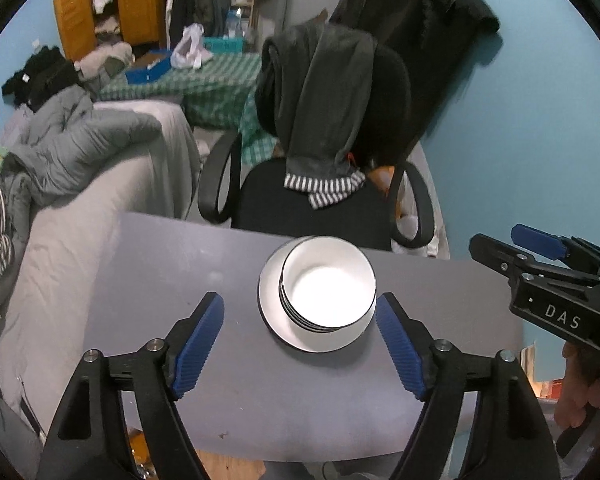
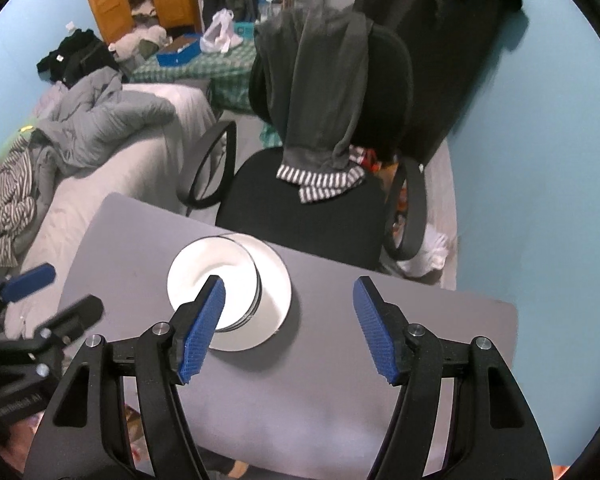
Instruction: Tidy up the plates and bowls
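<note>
A small grey table (image 1: 172, 280) stands before you. Near its far edge sits a white plate (image 1: 272, 320), and on it rests a nested stack of white bowls (image 1: 328, 280) with thin dark rims. The top bowl holds nothing; the plate holds only the stack. Your left gripper (image 1: 300, 344) hovers just near of the stack, jaws spread wide, gripping nothing. Your right gripper (image 2: 288, 328) is also spread and gripping nothing, to the right of the stack, its left pad overlapping the bowls in its own view. Beyond the table stands a black office chair (image 2: 300, 208) with dark clothing (image 2: 324, 92) draped over its back.
</note>
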Action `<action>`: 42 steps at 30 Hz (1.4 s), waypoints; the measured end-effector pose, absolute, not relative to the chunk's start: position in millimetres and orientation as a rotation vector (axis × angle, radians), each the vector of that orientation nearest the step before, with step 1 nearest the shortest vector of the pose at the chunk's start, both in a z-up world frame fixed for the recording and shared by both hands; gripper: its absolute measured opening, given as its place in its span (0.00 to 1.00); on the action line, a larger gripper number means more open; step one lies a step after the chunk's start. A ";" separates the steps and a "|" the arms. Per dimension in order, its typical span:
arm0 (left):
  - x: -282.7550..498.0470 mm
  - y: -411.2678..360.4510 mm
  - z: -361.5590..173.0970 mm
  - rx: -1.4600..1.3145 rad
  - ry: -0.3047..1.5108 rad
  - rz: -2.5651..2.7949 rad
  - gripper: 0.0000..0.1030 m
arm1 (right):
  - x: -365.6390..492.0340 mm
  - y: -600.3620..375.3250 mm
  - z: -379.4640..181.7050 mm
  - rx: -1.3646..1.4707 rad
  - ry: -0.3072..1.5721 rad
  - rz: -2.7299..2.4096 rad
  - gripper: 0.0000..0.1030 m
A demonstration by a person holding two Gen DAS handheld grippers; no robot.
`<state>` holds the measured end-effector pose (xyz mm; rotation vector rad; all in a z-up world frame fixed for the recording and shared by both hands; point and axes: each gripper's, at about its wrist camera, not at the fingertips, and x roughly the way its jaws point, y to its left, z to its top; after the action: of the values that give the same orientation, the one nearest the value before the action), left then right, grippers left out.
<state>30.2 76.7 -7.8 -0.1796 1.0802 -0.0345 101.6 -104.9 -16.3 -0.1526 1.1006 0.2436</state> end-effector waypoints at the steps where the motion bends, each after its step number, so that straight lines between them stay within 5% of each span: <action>1: 27.2 77.7 -4.0 -0.179 1.067 -0.040 0.78 | 97.6 -105.5 -11.6 -0.160 1.084 0.238 0.64; 14: 0.9 87.0 32.2 -0.143 0.946 -0.072 0.79 | 63.9 -109.3 28.3 -0.148 0.957 0.187 0.64; 42: -8.3 69.8 28.2 -0.107 0.975 -0.079 0.79 | 51.2 -120.4 11.8 -0.087 1.024 0.154 0.64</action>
<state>-8.3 69.8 28.2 -0.1072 0.9753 -0.0793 51.2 -120.4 11.8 -0.0866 1.0243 0.1541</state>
